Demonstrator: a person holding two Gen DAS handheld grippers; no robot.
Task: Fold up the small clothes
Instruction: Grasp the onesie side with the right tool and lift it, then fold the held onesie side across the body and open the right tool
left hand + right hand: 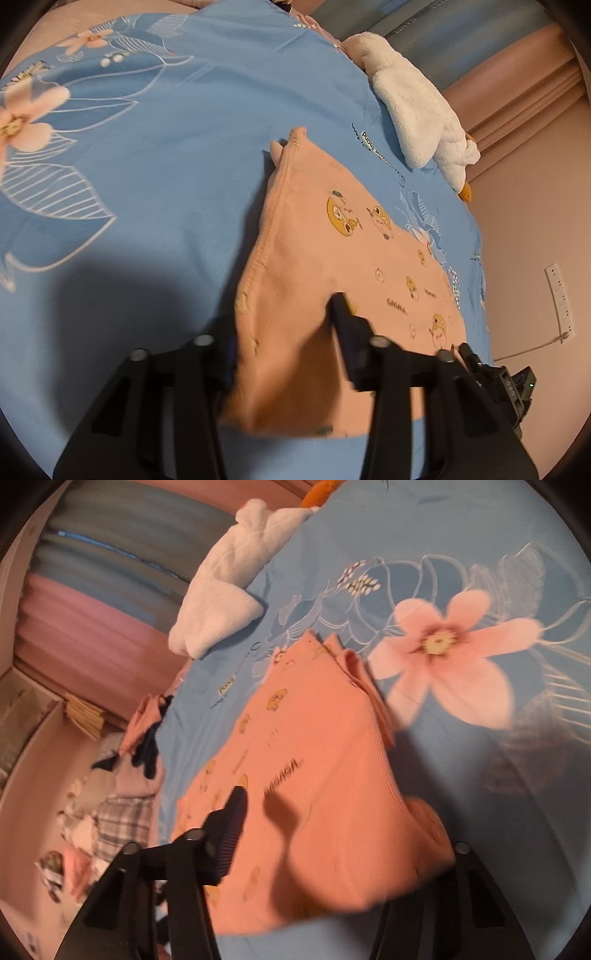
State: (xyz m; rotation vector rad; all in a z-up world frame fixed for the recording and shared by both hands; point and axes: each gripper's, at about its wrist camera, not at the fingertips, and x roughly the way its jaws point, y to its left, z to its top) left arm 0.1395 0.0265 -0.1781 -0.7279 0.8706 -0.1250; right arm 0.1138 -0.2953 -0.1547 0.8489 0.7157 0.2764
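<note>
Garment point(332, 266): small peach knit w/ yellow cartoon prints, lying on blue floral bedsheet point(147, 166), near end lifted.
- Handling (est.): light, soft, limp; drapes and sags between holds, no stiffness. Stitched hem along one edge looks the firmest place to pinch; corners next best. Low slip risk, not fragile, but bunches easily.
- L gripper point(284, 332): cloth runs between the fingers, near end of garment; looks pinched on it, though blur hides contact.
- R gripper point(332, 823): one finger point(232, 823) shows over the cloth, other hidden under a raised fold; closure – cannot tell.
- Containers: none in view. Heap of other clothes point(110, 812) off bed edge, R view; loose, whether in a basket cannot tell.
- Other: white plush toy point(417, 122) at far bed edge, well apart from garment; wall socket strip point(559, 299).
</note>
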